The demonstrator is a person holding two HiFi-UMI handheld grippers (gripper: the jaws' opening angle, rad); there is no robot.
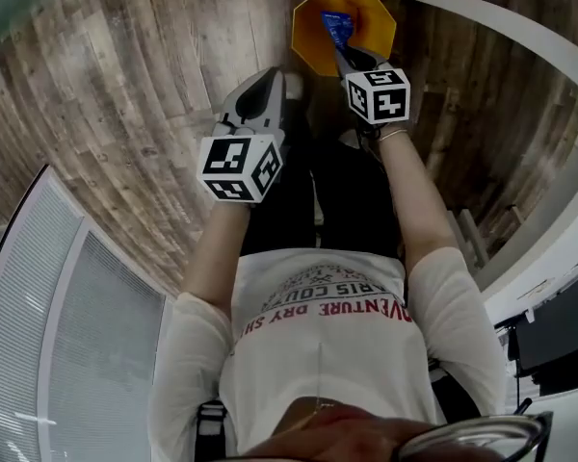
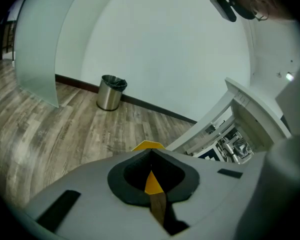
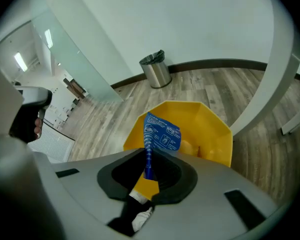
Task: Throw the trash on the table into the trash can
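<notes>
Person [image 1: 318, 345] stands w/ both arms stretched fwd and down, one gripper per hand. L gripper [image 1: 268, 87] is the nearer one, its marker cube [image 1: 239, 166] facing up. Its jaws are pressed together w/ tips meeting and nothing btwn them. In the left gripper view only a sliver of yellow shows through the gap behind the tips. It hangs over bare wood floor [image 1: 116, 94], near the bin's left side, not touching it.

R gripper [image 3: 146, 151] reaches further out, angled steeply down. Jaws are narrow, clamped on the lower edge of the blue packet [image 3: 163, 135]. Packet sticks up and fwd past the tips, printed face showing, w/ a crimped seam running down into the pinch. It's held in the air over the open mouth of the yellow bin [image 3: 212, 129], clear of rim and wall. Head view agrees: packet sits inside the bin's outline, gripper tips at the near rim.

Yellow bin is many-sided w/ an open top, standing on the floor straight ahead of the person. Contents at the bottom are too unclear to name.

Further out, a white curved ledge [image 3: 277, 69] sweeps past the bin on the R side. Far bg: silver bin [image 3: 156, 70] w/ dark liner stands by the white wall [image 2: 165, 44] at its dark baseboard, well apart from the yellow bin. A frosted glass panel [image 2: 35, 54] stands on the floor to its left.
</notes>
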